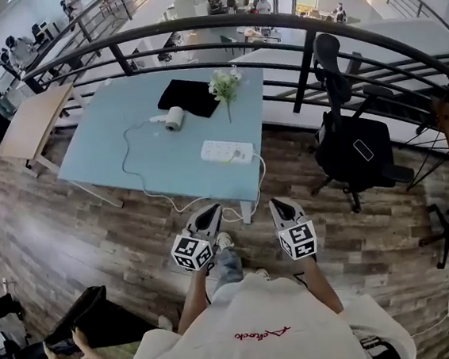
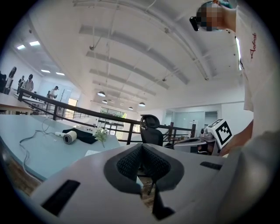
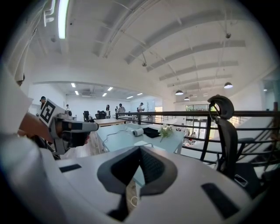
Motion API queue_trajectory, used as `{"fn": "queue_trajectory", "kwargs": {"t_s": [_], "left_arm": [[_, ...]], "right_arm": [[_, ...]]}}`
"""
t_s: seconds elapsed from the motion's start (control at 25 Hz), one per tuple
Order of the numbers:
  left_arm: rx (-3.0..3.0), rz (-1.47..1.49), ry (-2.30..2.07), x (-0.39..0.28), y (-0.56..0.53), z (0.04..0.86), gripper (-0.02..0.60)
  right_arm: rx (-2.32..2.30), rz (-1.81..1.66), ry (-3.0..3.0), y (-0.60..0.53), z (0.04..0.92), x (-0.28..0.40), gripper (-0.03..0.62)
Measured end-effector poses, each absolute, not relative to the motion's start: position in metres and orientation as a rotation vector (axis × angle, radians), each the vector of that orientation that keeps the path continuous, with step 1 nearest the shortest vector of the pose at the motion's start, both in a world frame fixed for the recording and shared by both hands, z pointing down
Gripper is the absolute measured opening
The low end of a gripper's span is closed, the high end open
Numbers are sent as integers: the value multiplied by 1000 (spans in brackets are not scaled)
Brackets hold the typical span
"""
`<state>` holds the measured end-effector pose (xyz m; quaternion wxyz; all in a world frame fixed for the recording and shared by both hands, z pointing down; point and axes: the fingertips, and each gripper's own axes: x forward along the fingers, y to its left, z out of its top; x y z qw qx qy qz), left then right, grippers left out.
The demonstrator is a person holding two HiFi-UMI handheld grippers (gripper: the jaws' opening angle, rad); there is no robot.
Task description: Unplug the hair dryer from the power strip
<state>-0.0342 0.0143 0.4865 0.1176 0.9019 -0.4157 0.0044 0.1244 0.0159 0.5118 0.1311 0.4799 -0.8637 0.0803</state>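
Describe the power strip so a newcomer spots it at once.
Find the light blue table beside the black railing. Near its front right corner lies the power strip, a flat white oblong block. The white hair dryer and black cloth farther back are rounded or dark; only the strip is flat, white and oblong.

Left gripper (image 1: pixel 206 212) and right gripper (image 1: pixel 281 204) are held side by side, apart, ahead of the body. Left forearm (image 1: pixel 194 296) and right forearm (image 1: pixel 319 280) extend forward. Both grippers point slightly below level, jaws pressed together and empty.
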Motion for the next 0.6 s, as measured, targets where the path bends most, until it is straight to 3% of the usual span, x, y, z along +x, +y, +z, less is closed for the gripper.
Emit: {"fn": "queue_trajectory", "kwargs": {"t_s": [0.6], "left_arm": [[2690, -21, -1152, -58, -104, 486, 9]], "right_arm": [[1434, 218, -2475, -92, 516, 96, 17]]}}
